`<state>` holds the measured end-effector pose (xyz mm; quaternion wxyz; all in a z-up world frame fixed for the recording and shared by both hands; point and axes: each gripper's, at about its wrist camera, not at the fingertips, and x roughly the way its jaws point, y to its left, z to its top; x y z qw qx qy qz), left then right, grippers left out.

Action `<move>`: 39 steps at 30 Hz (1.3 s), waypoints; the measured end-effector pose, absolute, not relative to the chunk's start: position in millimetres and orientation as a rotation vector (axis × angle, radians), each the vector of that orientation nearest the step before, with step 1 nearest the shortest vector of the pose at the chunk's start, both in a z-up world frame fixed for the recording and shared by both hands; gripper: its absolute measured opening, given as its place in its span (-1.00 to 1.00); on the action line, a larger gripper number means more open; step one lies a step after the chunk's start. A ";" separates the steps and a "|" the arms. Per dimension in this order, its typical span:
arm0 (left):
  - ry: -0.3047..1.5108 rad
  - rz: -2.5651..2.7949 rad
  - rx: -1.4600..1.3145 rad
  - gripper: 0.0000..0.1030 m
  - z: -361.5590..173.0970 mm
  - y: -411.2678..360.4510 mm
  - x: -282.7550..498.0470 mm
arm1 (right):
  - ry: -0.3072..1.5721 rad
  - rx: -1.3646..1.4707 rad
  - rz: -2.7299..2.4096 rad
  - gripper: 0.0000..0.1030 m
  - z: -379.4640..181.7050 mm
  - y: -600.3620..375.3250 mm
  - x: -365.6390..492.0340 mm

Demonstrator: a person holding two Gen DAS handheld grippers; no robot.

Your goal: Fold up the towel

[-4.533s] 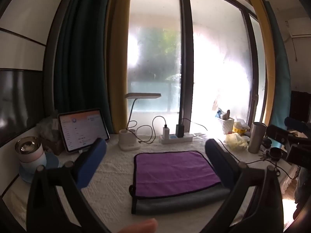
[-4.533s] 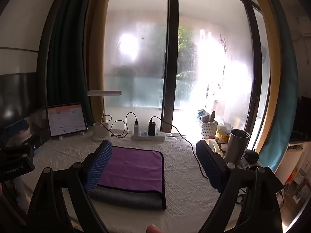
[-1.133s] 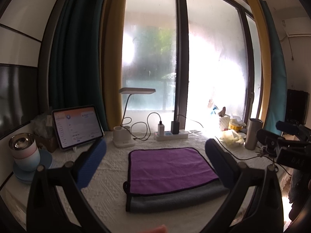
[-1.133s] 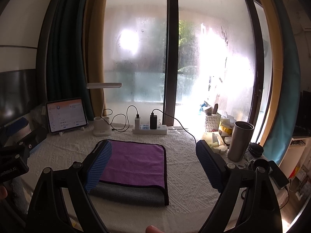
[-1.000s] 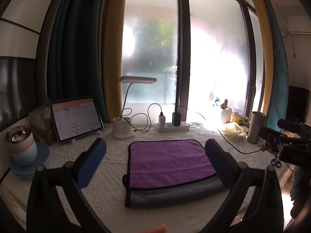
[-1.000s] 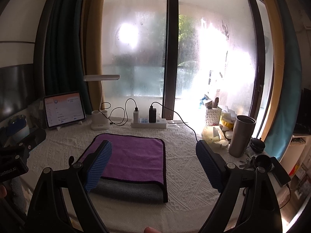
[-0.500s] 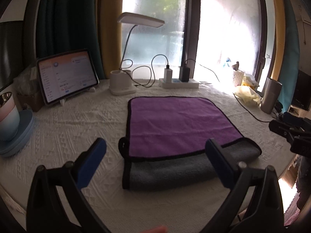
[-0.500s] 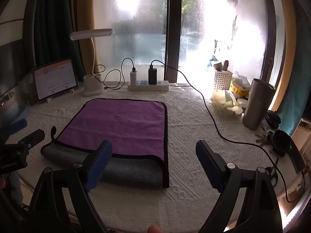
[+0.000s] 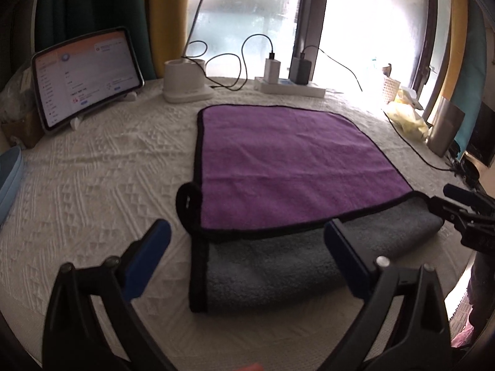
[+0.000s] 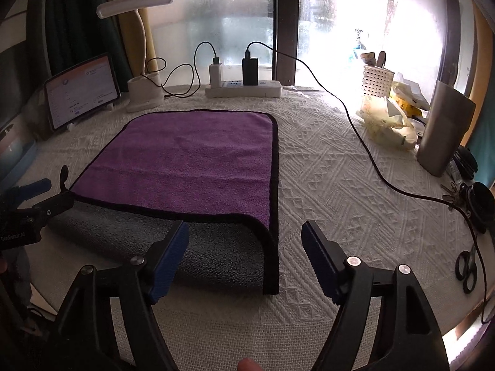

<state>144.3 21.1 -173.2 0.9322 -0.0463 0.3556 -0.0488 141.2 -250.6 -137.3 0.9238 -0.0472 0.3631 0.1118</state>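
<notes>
Left wrist view: the left gripper (image 9: 244, 242) hovers with jaws wide apart over the near left corner of the towel (image 9: 278, 160), gripping nothing. The purple-and-grey towel lies flat on the white tablecloth (image 9: 92, 185), its grey underside showing along the near edge, its black hem loop just ahead of the left finger. Bare cloth stretches left toward the tablet (image 9: 86, 74). Right wrist view: the right gripper (image 10: 244, 247) straddles the towel's near right corner, jaws likewise spread, empty. Open cloth runs right to a black cable (image 10: 371, 160) and steel tumbler (image 10: 442, 130).
</notes>
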 end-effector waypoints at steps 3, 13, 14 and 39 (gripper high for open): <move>0.769 -0.130 -0.108 0.43 -179.3 20.9 150.4 | 0.763 -0.094 0.242 0.44 -143.3 -250.7 145.6; 0.804 -0.045 -0.019 0.08 -184.0 21.4 149.1 | 0.796 -0.101 0.289 0.05 -154.5 -248.4 148.0; 0.813 -0.044 -0.026 0.08 -185.1 23.3 148.5 | 0.796 -0.108 0.292 0.03 -154.7 -248.2 147.5; 0.715 -0.093 -0.050 -0.69 -155.7 15.3 125.0 | 0.657 -0.127 0.315 -0.90 -120.1 -250.6 131.9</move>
